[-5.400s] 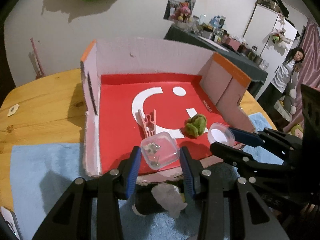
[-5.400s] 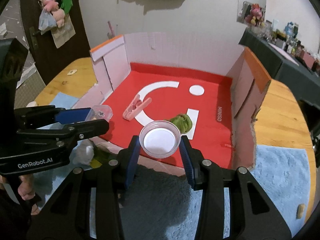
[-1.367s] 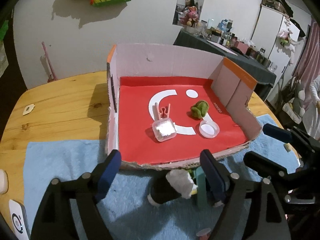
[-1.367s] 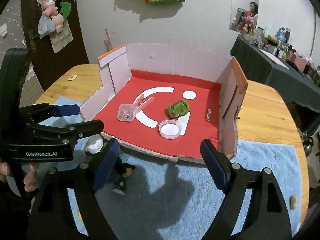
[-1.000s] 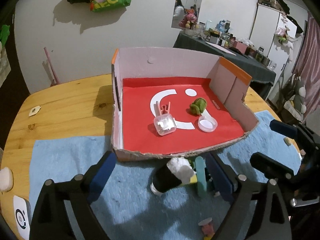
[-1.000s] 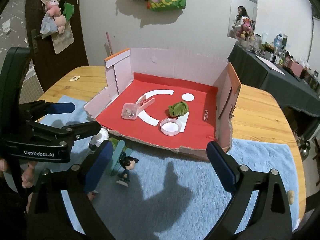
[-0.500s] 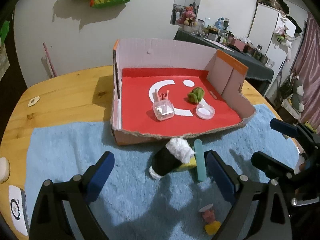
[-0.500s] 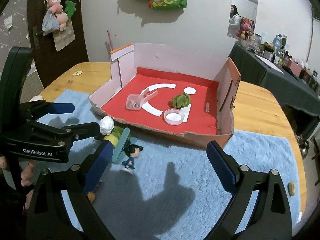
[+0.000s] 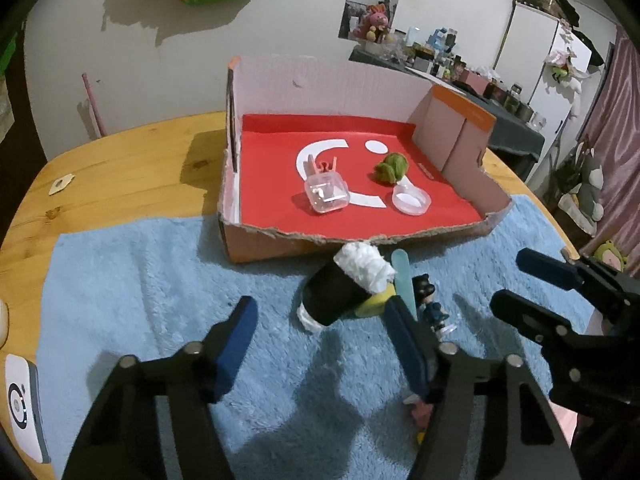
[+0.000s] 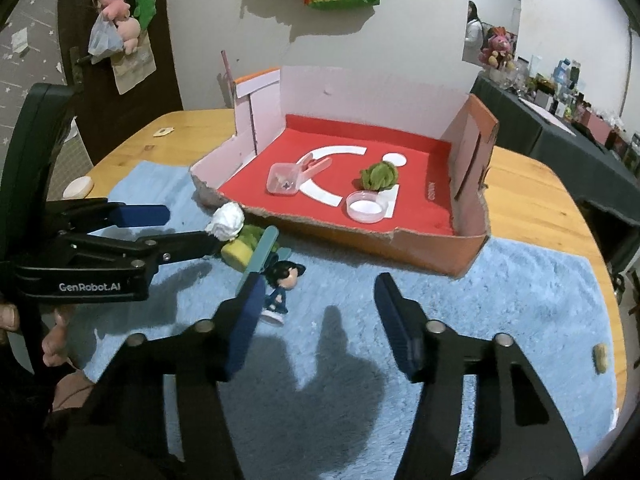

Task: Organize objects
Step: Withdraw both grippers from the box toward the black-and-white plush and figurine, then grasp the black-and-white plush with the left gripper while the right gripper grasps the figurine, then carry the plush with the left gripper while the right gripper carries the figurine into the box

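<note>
We are holding the left hand-held gripper over the blue towel on the worktop, its jaws closing with nothing between them yet; the black roll is lying just ahead of its fingertips. Our right hand-held gripper is also closing on empty air, with the figurine just beside its left finger. Further ahead, the box is holding a clear case, a round lid and a green ball.
</note>
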{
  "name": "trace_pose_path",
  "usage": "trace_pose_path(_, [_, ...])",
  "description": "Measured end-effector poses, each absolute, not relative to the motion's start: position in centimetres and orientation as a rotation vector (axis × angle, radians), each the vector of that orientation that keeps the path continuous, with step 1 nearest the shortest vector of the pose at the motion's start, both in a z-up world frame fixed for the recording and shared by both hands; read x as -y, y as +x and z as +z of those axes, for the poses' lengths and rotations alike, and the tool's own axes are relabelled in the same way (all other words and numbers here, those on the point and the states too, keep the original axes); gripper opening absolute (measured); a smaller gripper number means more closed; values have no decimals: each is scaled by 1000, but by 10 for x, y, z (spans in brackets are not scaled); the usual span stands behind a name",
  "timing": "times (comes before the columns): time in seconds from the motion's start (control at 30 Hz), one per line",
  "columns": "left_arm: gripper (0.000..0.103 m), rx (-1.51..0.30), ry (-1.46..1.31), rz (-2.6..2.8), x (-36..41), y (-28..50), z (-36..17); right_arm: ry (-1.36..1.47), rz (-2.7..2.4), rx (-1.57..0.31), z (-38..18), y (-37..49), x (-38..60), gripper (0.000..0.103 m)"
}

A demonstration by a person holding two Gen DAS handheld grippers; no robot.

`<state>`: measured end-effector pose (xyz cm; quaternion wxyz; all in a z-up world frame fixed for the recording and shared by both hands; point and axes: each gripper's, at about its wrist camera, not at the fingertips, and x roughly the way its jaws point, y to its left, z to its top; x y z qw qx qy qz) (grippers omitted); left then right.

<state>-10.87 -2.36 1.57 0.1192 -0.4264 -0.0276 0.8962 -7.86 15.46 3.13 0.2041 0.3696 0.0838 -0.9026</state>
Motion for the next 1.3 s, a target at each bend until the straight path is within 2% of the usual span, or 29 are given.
trace_pose_path(0.07, [58, 76, -1251, 2612, 22, -110, 14, 1043, -2502, -231, 27, -79, -151, 48])
trace_pose_path(0.23, [53, 59, -1279, 2595, 21, -113, 6, 1082, -2455, -230, 12, -81, -142, 46])
trace_pose_path(0.4, [52, 59, -1300, 2579, 22, -115, -1, 1112, -2413, -231, 0, -80, -134, 42])
trace_pose_path(0.47, [52, 60, -1305, 2574, 22, -116, -3, 1123, -2403, -219, -4, -80, -132, 34])
trace_pose_path(0.8, [52, 61, -1324, 2562, 21, -127, -8, 1161, -2377, -199, -18, -87, -128, 34])
trace_pose_path(0.87, [48, 62, -1327, 2560, 21, -128, -9, 1154, -2384, -197, -18, -88, -128, 32])
trace_pose_path(0.9, [48, 63, -1328, 2560, 20, -129, -10, 1153, -2385, -195, -18, -88, -128, 31])
trace_pose_path(0.97, [46, 69, -1324, 2561, 19, -131, -9, 1154, -2396, -190, -18, -90, -129, 21])
trace_pose_path(1.07, [39, 83, -1317, 2553, 19, -130, -8, 1158, -2392, -169, -18, -91, -131, 21])
trace_pose_path(1.3, [37, 91, -1293, 2568, 19, -125, -4, 1126, -2402, -148, -8, -90, -134, 21])
